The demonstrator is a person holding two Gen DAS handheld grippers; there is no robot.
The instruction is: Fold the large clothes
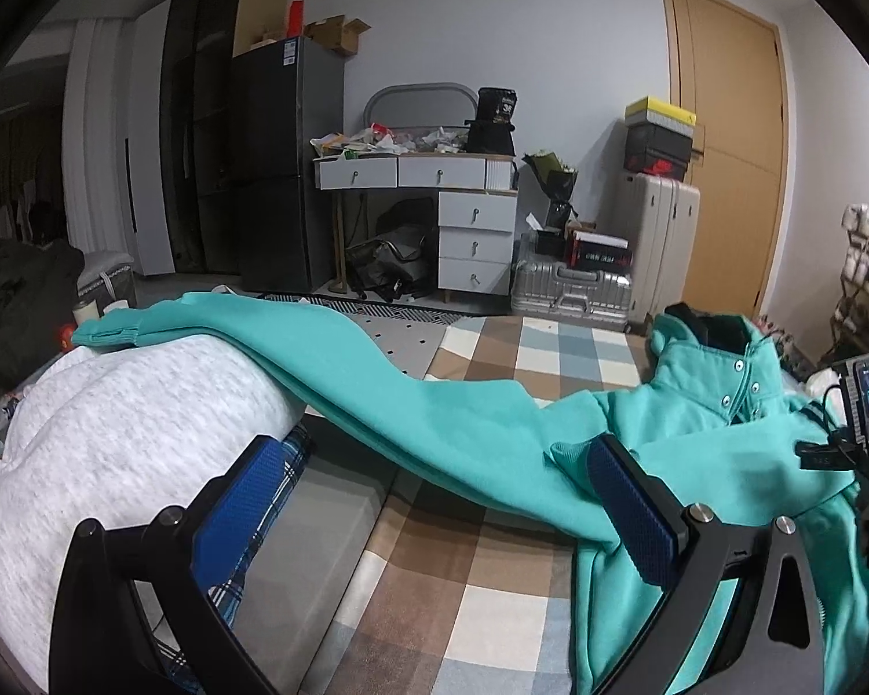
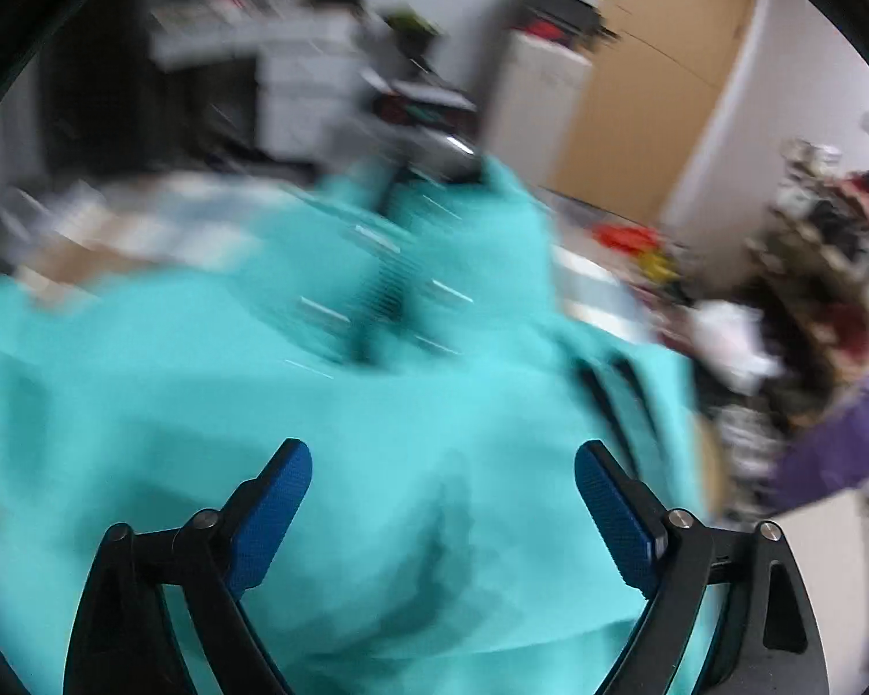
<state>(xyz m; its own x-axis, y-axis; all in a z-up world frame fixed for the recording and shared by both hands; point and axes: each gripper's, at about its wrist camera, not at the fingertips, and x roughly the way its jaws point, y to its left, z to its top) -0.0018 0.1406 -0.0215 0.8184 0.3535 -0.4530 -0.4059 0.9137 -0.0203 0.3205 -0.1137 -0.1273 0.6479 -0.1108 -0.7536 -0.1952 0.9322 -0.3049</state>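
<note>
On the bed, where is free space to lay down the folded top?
Free: the checked bedcover in front, between the grey bundle and the teal top; also the far strip behind the stretched sleeve. Crowded: the left side under the grey bundle, the right side under the top.

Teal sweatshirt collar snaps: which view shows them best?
Left wrist view: the teal sweatshirt is sharp, and its collar snaps show as separate studs. Right wrist view is motion-blurred; the snaps smear into pale streaks.

Both grippers (image 1: 434, 498) (image 2: 443, 486): black frames w/ silver screws, blue textured pads, prob. identical.
</note>
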